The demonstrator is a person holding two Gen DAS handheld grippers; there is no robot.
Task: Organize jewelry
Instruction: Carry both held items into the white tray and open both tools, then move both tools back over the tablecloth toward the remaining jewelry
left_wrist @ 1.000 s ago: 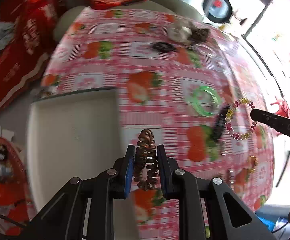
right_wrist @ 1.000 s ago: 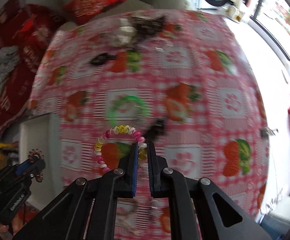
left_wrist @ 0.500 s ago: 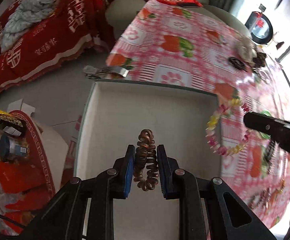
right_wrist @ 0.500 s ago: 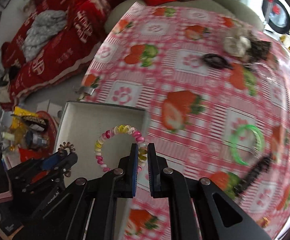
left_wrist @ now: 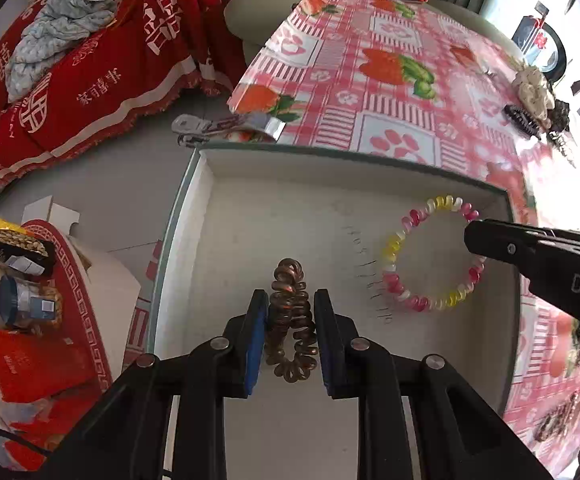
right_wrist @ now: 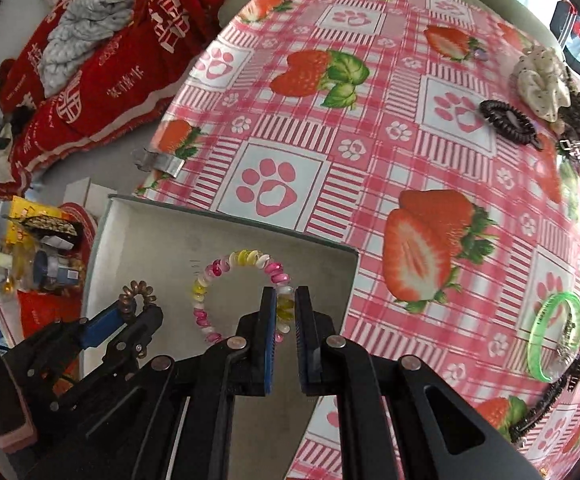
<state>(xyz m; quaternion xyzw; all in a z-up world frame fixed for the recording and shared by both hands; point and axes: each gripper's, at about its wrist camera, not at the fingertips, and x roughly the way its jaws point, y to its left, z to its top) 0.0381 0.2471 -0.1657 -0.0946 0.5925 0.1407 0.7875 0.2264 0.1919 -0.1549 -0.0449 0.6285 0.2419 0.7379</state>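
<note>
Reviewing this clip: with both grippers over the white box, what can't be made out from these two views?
- Near part of the white box: left wrist view, hidden behind the left gripper.
- Pinched section of the multicolour coil bracelet: right wrist view, covered by the right gripper.
- Dark clips beyond the green bangle: right wrist view, blurred at the fisheye edge.
- Brown coil hair tie: whether it touches the box floor is unclear.

Both wrist cams looked down close over the white box (left_wrist: 218, 240) (right_wrist: 138, 232); right view also covered the tablecloth (right_wrist: 369, 128), upper right.
</note>
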